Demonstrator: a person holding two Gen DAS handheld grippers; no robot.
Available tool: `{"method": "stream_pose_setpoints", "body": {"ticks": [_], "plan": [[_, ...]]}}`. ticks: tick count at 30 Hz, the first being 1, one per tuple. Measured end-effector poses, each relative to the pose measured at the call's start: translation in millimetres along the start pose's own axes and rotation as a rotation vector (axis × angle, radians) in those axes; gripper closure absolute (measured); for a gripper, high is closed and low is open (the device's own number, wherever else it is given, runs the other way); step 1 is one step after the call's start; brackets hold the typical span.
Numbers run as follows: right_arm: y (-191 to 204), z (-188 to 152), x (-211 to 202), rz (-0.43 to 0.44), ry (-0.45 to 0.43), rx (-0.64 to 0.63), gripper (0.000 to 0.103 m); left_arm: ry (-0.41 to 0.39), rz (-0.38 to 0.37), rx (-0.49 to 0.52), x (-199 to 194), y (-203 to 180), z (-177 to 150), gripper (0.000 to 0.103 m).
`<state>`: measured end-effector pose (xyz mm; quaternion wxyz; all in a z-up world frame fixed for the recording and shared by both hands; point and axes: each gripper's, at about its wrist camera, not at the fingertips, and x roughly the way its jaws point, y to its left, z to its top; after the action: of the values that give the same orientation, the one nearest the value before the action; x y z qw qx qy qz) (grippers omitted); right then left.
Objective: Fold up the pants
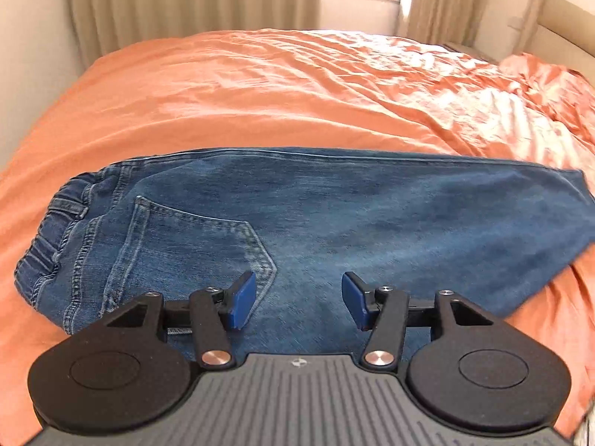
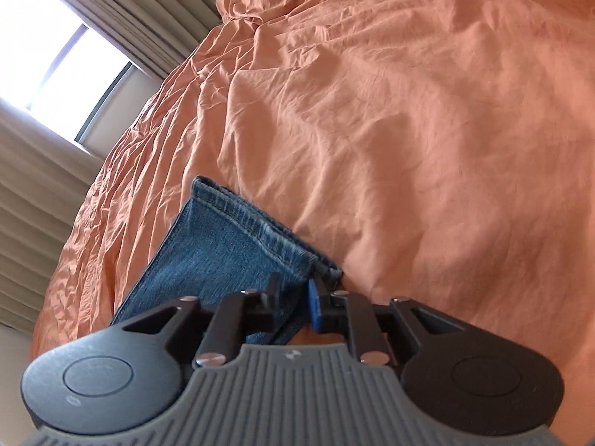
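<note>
Evidently the jeans (image 1: 297, 215) are thick, limp denim, best pinched at hems or waistband (image 1: 48, 230). Left gripper (image 1: 298, 299) hovers wide and empty; right gripper (image 2: 293, 297), part open, straddles the leg hem (image 2: 260, 223) without pinching.

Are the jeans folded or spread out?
Folded lengthwise: jeans show one back pocket, and both leg hems lie stacked.

No readable txt, nos. or brand names in either view. Only sign: small round quartered mark, black/white, on grey ribbed gripper body (image 1: 299, 362), at 6 o'clock in left wrist view. Similar mark on the other grey ribbed body (image 2: 293, 355), 6 o'clock in right wrist view, too blurred to make out.
</note>
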<state>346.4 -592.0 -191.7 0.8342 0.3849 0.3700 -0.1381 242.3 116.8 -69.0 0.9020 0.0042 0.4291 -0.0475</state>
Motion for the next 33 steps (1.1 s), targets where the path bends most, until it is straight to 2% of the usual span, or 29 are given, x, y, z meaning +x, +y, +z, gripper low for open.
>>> {"method": "stream_pose_setpoints", "body": {"ticks": [6,10,14,20,22,25,26,27,28,30,33], "plan": [[62.4,-43.0,-31.0,0.095,0.093,-0.207,0.072,0.06,-0.058,0.198,-18.3,-22.8,-22.1,0.041],[117.0,-96.0,-39.3,0.184,0.17,-0.346,0.072,0.129,-0.09,0.304,-19.1,-38.9,-47.1,0.041],[171.0,-160.4,-42.3,0.253,0.229,-0.516,0.072,0.163,-0.086,0.384,-6.1,-54.1,-69.5,0.041],[222.4,-257.5,-39.6,0.31,0.3,-0.711,0.072,0.169,-0.078,0.39,25.1,-64.8,-80.6,0.04],[232.5,-283.3,-39.0,0.314,0.317,-0.762,0.072,0.155,-0.064,0.366,33.4,-65.8,-79.5,0.039],[242.9,-313.7,-38.5,0.335,0.334,-0.855,0.072,0.091,-0.04,0.352,36.4,-69.0,-75.1,0.039],[248.4,-319.3,-34.2,0.341,0.34,-0.89,0.072,0.066,-0.031,0.348,34.3,-69.2,-72.0,0.043],[252.3,-327.3,-34.4,0.347,0.342,-0.928,0.072,0.05,-0.024,0.342,31.7,-68.0,-68.9,0.053],[255.9,-335.4,-35.9,0.357,0.336,-0.977,0.072,0.041,-0.024,0.338,29.2,-66.6,-65.2,0.059],[265.2,-350.7,-37.4,0.372,0.319,-1.07,0.072,0.035,-0.048,0.33,24.5,-61.0,-56.2,0.081],[283.6,-374.1,-39.0,0.413,0.297,-1.199,0.071,0.024,-0.078,0.323,17.5,-54.7,-40.7,0.1]]}}
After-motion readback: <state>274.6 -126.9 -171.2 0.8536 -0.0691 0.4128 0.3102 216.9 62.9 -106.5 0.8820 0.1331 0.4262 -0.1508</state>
